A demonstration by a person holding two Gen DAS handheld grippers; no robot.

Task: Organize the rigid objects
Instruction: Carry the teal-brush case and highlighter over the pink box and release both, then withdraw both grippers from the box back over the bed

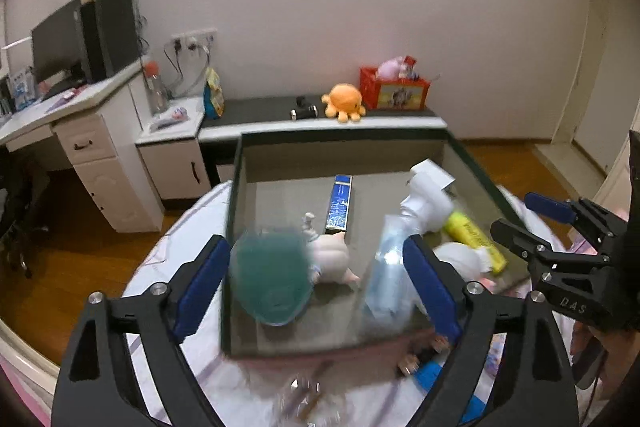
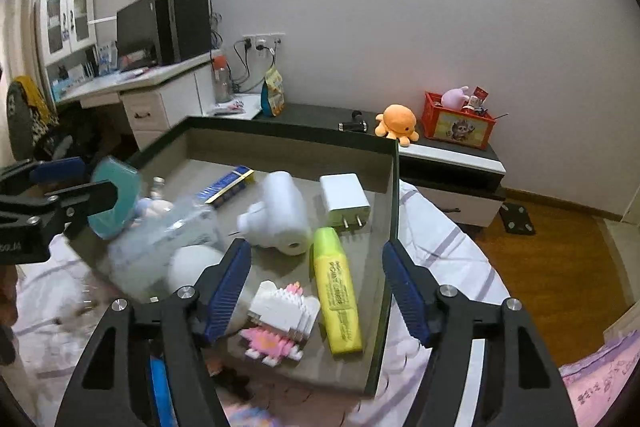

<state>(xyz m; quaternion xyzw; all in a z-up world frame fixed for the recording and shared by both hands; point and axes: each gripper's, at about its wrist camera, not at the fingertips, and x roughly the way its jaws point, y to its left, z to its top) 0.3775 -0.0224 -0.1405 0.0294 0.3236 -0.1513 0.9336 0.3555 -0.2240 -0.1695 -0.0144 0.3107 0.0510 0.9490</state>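
Both claws, left claw [image 1: 316, 283] and right claw [image 2: 316, 291], gape wide and empty over the grey tray [image 2: 394, 211] on the bed, holding highlighter [image 2: 336, 291], charger [image 2: 344, 197], block figure [image 2: 280, 319]. Release step; next, fetch another loose item.

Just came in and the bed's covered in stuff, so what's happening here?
A person holds a gripper in each hand over a shallow dark-rimmed tray on the bed, sorting small things into it. Both the left gripper and the right gripper stand open, gripping nothing. A blurred teal round thing and a clear bottle sit between the left fingers, apparently just let go. Already in the tray lie a yellow highlighter, a white charger, a blue box and a block figure.
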